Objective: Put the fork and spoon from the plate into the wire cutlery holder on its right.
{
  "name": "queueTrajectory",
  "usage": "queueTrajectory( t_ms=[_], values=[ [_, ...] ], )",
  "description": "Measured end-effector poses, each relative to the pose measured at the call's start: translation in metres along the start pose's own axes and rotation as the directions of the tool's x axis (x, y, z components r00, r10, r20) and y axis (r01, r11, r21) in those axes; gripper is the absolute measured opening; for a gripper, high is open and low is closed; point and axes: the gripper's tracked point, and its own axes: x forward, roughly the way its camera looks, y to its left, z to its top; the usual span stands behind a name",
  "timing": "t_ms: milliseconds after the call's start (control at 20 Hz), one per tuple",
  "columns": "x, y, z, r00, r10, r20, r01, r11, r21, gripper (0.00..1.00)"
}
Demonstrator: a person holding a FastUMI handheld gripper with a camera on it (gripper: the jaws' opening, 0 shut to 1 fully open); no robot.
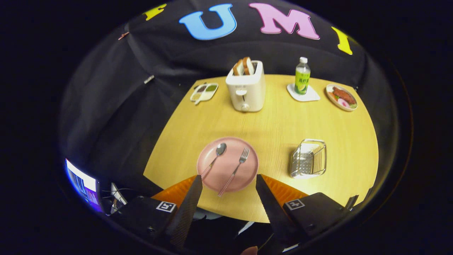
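black-cloth booth, round-ish light wood table [269, 124] in the middle of it. the pink plate [244, 179] sits at the near edge, with the spoon [214, 160] on its left half and the fork [236, 169] on its right half, lying side by side, heads pointing away, the fork's handle end poking over the near rim. the wire cutlery holder [308, 158] stands well apart to the plate's right. the tongs [229, 180] are spread wide and gripping nothing, hovering short of the plate, which shows between the tips.

handling-wise my guess: both pieces look like thin metal with slim checked handles, so light, stiff and probably slippery, lying flat on a smooth plate. i'd pinch the handle mid-length, and the fork's overhanging end looks like the easiest bite. the holder looks light too, so it could scoot if bumped.

further back: a toaster [246, 88] with bread in it, a green-label bottle [302, 76] on a coaster, a food dish, a small divided tray. the bottle label and toaster markings are too small to read.
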Motion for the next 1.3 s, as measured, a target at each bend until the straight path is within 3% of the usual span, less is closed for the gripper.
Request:
queueTrajectory(
  t_ms=[300, 550, 700, 750, 850, 900, 1050, 1100, 1300],
  values=[
    [0.074, 0.009, -0.034, 0.987, -0.008, -0.160, 0.016, 0.999, 0.044, 0.93],
    [0.129, 0.000, -0.063, 0.961, -0.085, -0.264, 0.104, 0.993, 0.059, 0.78],
    [0.148, -0.003, -0.071, 0.949, -0.127, -0.289, 0.149, 0.987, 0.057, 0.78],
    [0.154, -0.003, -0.072, 0.946, -0.134, -0.294, 0.156, 0.986, 0.053, 0.70],
    [0.160, -0.006, -0.075, 0.939, -0.160, -0.303, 0.181, 0.983, 0.041, 0.68],
    [0.161, -0.009, -0.077, 0.933, -0.176, -0.313, 0.196, 0.980, 0.036, 0.64],
    [0.161, -0.016, -0.076, 0.934, -0.176, -0.311, 0.202, 0.978, 0.053, 0.22],
    [0.159, -0.016, -0.075, 0.937, -0.156, -0.313, 0.186, 0.980, 0.068, 0.15],
    [0.139, -0.012, -0.062, 0.962, -0.075, -0.264, 0.100, 0.992, 0.082, 0.13]
  ],
)
